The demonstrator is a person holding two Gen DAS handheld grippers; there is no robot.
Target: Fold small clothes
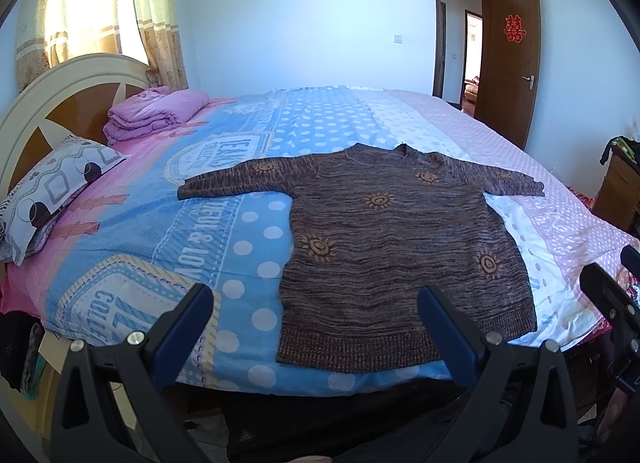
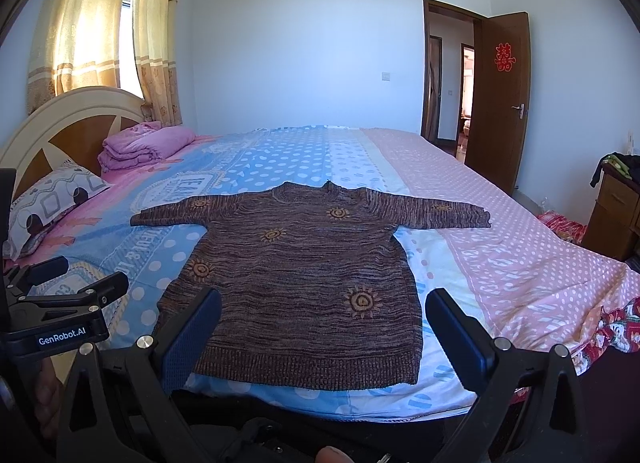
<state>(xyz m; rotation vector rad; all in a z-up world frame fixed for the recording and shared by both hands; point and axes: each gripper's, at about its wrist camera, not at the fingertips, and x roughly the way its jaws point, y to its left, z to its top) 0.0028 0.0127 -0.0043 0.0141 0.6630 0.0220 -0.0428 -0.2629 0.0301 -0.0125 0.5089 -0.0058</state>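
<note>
A brown knitted sweater (image 1: 384,239) with orange sun motifs lies flat on the bed, sleeves spread out, hem toward me; it also shows in the right wrist view (image 2: 304,283). My left gripper (image 1: 316,303) is open and empty, held off the bed's near edge, in front of the hem's left corner. My right gripper (image 2: 324,307) is open and empty, in front of the hem. The left gripper (image 2: 80,295) shows at the left of the right wrist view, and the right gripper (image 1: 612,283) at the right edge of the left wrist view.
The bed cover (image 1: 224,199) is blue, pink and white with dots. A folded pink blanket (image 1: 152,113) and a patterned pillow (image 1: 52,191) lie by the headboard (image 1: 48,95). A wooden cabinet (image 2: 616,211) stands at right, an open door (image 2: 500,95) behind.
</note>
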